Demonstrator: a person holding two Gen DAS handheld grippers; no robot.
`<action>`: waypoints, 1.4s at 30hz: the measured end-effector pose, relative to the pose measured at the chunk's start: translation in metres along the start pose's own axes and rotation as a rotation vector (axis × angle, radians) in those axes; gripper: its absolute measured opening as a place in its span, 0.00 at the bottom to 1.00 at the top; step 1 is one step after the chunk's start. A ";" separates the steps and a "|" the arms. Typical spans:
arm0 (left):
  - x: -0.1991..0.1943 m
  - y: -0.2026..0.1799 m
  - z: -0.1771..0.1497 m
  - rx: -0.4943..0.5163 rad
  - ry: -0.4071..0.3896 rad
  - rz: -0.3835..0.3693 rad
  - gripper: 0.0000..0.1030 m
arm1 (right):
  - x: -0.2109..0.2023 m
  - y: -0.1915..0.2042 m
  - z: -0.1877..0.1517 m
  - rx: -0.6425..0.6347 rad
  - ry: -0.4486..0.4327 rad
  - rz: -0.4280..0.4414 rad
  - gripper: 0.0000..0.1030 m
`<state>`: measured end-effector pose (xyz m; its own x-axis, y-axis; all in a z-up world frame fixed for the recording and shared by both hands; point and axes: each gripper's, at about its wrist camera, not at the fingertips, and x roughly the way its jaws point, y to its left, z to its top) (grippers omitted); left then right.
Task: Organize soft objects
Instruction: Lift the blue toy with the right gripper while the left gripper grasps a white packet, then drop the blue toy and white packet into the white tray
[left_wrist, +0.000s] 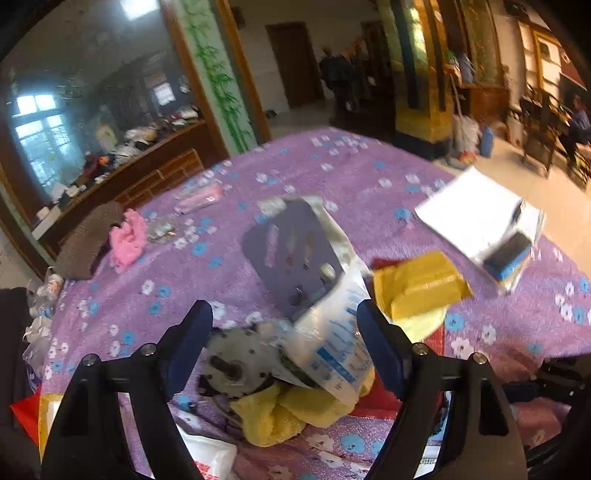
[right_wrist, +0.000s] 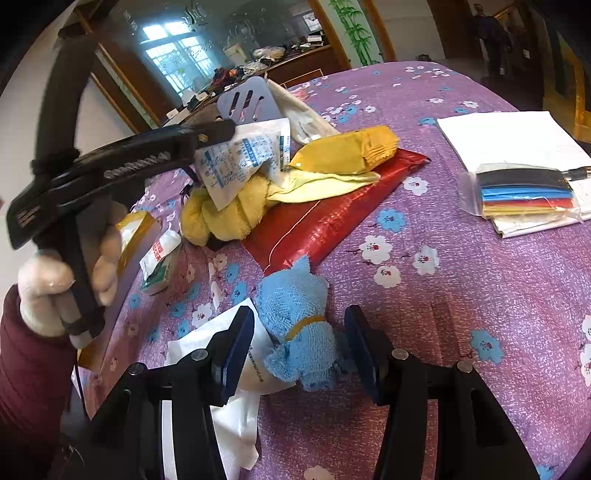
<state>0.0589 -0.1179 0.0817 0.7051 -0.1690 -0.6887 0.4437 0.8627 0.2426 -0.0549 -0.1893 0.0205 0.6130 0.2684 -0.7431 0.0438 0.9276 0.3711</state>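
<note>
My left gripper (left_wrist: 284, 325) is open above a pile on the purple flowered cloth: a printed plastic bag (left_wrist: 332, 343) with a grey slotted spatula (left_wrist: 295, 247), a round metal motor (left_wrist: 232, 358) and a knotted yellow towel (left_wrist: 288, 410). The same towel (right_wrist: 225, 214) and bag (right_wrist: 243, 158) show in the right wrist view, under the left gripper's body. My right gripper (right_wrist: 299, 328) is open, its fingers on either side of a blue towel (right_wrist: 295, 325) tied with a yellow band; they do not touch it.
A yellow packet (right_wrist: 351, 151) and a red bag (right_wrist: 332, 214) lie behind the yellow towel. White paper (right_wrist: 513, 136) with a pack of coloured tubing (right_wrist: 524, 192) lies at the right. A pink fluffy cloth (left_wrist: 127, 236) and a brown knit (left_wrist: 88, 243) lie far left.
</note>
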 end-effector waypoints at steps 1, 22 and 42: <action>0.003 -0.005 -0.001 0.011 0.007 -0.005 0.78 | 0.000 0.000 0.000 0.002 0.001 0.002 0.49; -0.093 0.013 -0.033 -0.166 -0.125 -0.216 0.10 | -0.027 0.015 -0.006 -0.032 -0.065 -0.007 0.24; -0.175 0.226 -0.154 -0.440 -0.119 0.092 0.10 | -0.011 0.179 0.044 -0.206 0.009 0.215 0.24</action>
<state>-0.0491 0.1797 0.1515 0.8005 -0.1141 -0.5883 0.1180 0.9925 -0.0319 -0.0192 -0.0374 0.1202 0.5839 0.4658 -0.6649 -0.2480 0.8822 0.4003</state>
